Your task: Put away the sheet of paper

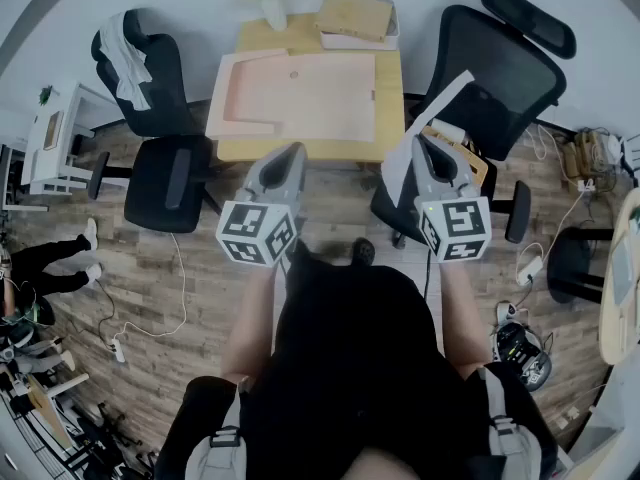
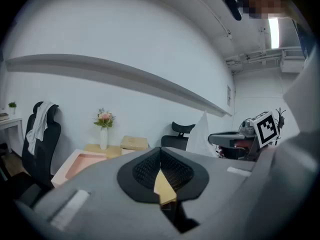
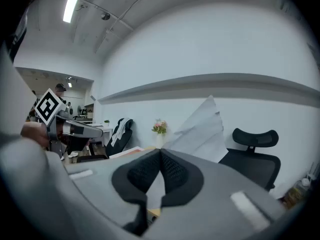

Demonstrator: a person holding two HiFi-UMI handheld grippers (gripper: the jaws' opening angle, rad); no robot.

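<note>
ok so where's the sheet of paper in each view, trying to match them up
Head view: sheet of paper at upper right, slanting across the black chair, held by the right gripper.
Left gripper view: right of centre, a white peak.
Right gripper view: centre, rising from between the jaws.
Shared landmark: the flower vase, visible in all three views.
</note>
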